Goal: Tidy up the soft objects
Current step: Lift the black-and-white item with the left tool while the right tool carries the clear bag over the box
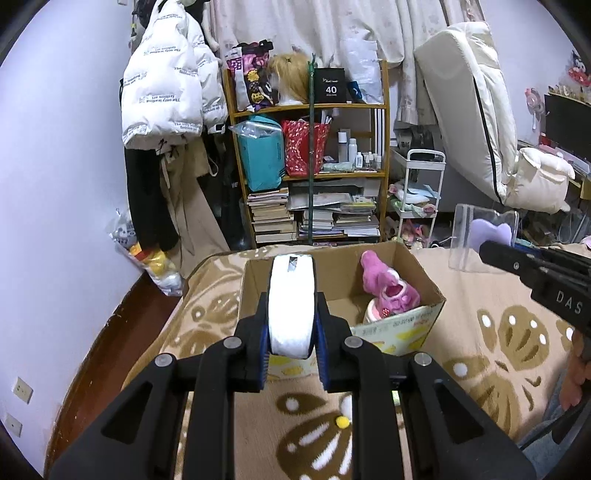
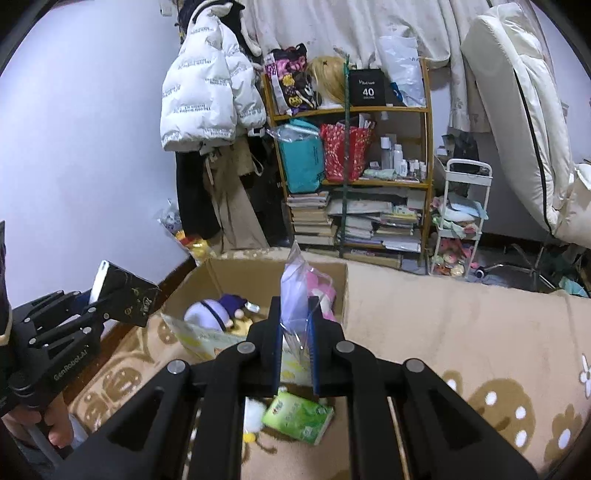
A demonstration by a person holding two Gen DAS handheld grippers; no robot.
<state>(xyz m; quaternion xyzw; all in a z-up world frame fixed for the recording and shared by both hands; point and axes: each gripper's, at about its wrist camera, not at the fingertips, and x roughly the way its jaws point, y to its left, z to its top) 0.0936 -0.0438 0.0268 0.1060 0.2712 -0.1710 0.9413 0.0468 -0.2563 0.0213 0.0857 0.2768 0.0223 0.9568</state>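
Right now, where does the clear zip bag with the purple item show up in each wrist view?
Left wrist: clear zip bag at right edge, held by right gripper.
Right wrist: centre, clamped upright between the fingers, over the cardboard box.
Shared landmark: wooden bookshelf behind the box.

At your twelve o'clock a wooden shelf [image 1: 308,173] stands against a pale curtain [image 1: 332,29]. At ten, a white jacket [image 1: 166,92] hangs on the lilac wall [image 1: 62,147]. At two, a white cart [image 1: 421,192] sits beside a propped mattress [image 1: 476,110].
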